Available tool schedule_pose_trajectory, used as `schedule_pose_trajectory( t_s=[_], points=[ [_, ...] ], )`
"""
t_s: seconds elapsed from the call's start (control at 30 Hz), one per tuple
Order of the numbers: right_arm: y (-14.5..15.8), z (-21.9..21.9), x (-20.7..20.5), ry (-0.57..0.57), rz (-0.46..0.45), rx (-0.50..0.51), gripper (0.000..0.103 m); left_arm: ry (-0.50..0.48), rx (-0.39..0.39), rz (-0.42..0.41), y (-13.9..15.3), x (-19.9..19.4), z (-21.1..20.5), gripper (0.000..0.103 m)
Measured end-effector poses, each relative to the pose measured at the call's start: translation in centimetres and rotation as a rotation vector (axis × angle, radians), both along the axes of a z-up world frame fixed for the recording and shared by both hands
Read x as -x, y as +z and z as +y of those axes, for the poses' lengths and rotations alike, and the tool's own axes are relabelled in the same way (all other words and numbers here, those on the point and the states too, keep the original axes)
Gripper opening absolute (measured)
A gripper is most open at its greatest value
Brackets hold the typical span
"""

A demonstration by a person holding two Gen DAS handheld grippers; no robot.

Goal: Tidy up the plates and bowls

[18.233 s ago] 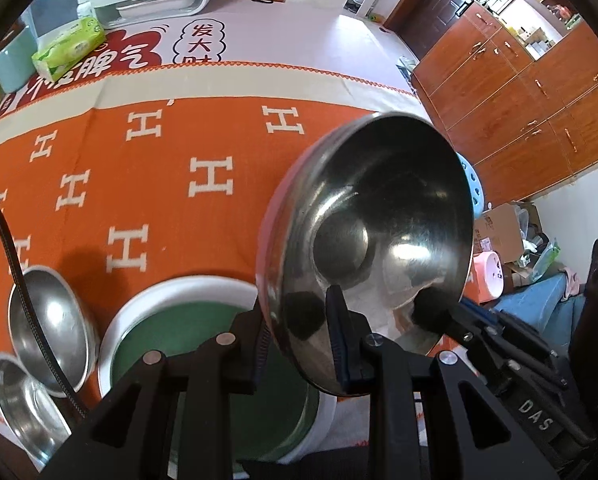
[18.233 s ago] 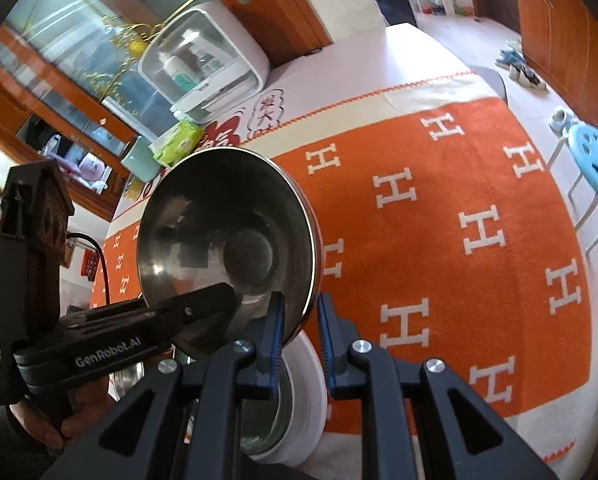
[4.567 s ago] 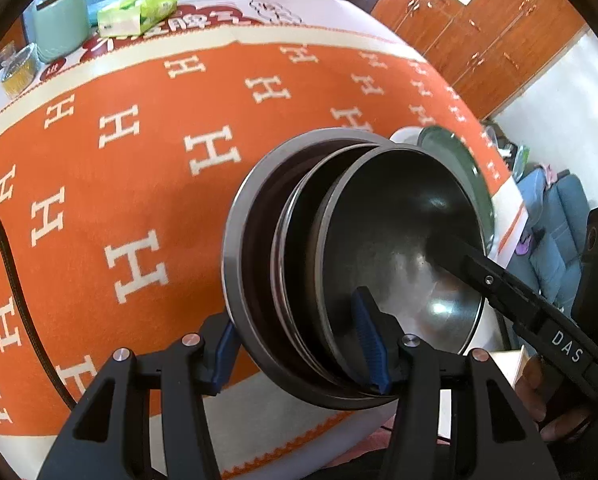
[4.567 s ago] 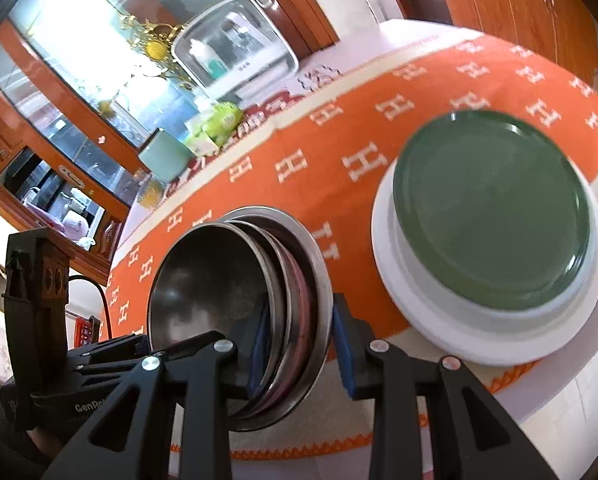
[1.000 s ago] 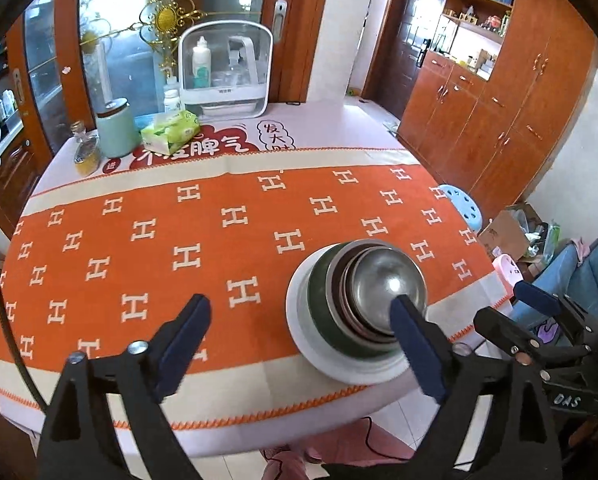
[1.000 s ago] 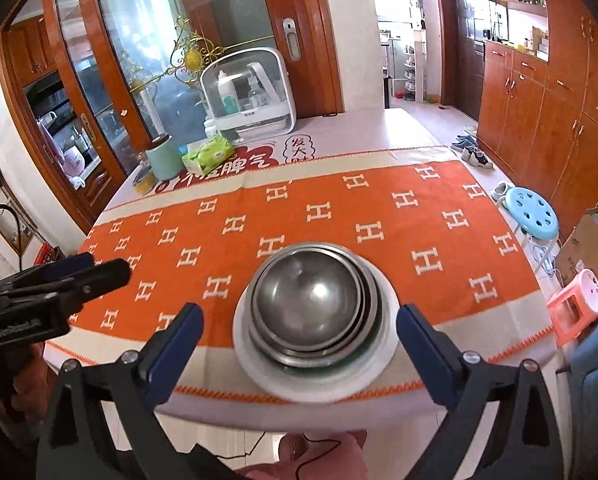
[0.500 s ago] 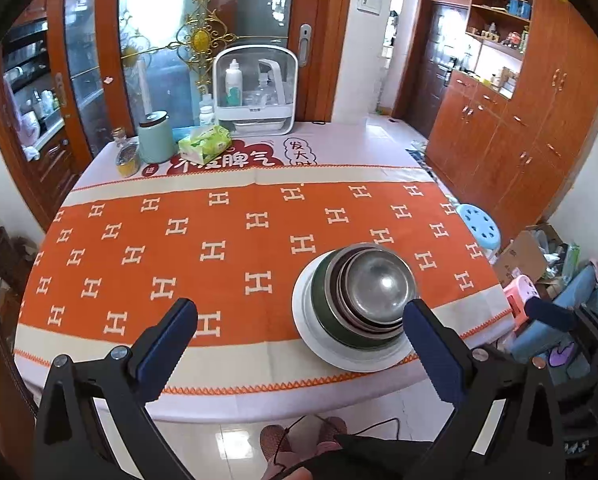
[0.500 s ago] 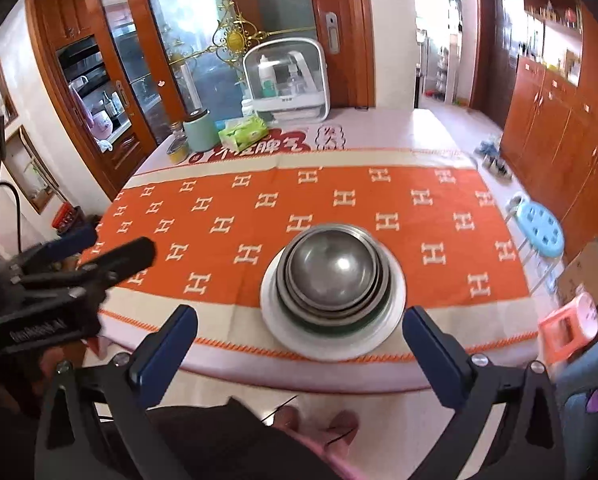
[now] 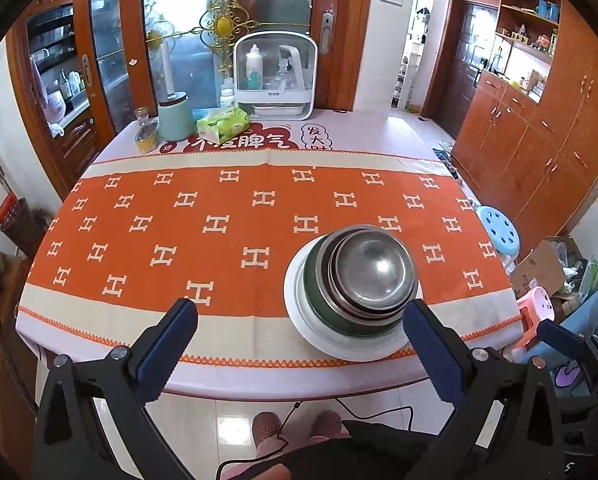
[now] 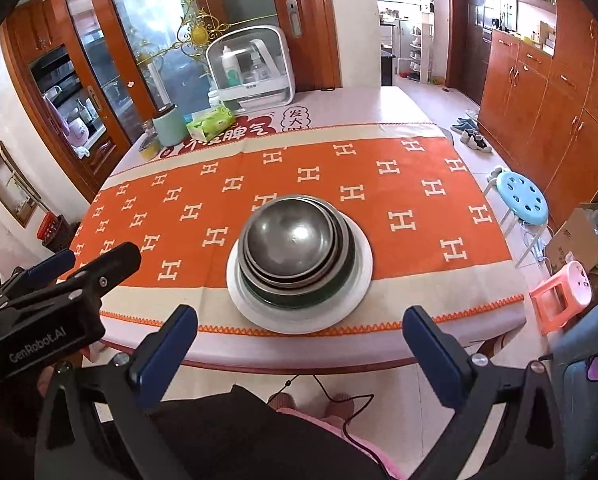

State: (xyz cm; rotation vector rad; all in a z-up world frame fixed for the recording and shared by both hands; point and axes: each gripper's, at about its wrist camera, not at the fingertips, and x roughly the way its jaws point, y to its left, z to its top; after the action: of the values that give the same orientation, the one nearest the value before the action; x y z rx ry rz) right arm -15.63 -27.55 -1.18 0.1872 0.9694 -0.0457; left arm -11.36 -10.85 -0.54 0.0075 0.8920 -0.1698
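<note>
Both grippers, left (image 9: 299, 338) and right (image 10: 299, 338), are hanging spread wide and empty, off the table's (image 10: 299, 354) near edge and apart from the stack. Stacking seems finished, so the next move is likely just staying clear. Steel bowls (image 10: 289, 238) are sitting nested, shiny, on a green plate (image 9: 319, 306) on a white plate (image 10: 359, 276) near that edge.

SITE: home dining room | EVIDENCE: dining table (image 9: 379, 136) under orange cloth (image 9: 227, 224); wooden cabinets (image 9: 539, 128) along wall; glazed wooden doors (image 9: 203, 32); tissue pack (image 9: 223, 124) and canister (image 9: 173, 116) at table's far edge; plastic stool (image 9: 499, 230)
</note>
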Motion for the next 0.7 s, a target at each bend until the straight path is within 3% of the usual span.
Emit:
schedule_pose_trajectory(
  t_s=[0.7],
  points=[
    [-1.2,-0.7,-2.2,0.055,0.031,-0.039,0.103,0.034,-0.032,-0.017,0.0,-0.6,-0.6,0.102]
  ],
)
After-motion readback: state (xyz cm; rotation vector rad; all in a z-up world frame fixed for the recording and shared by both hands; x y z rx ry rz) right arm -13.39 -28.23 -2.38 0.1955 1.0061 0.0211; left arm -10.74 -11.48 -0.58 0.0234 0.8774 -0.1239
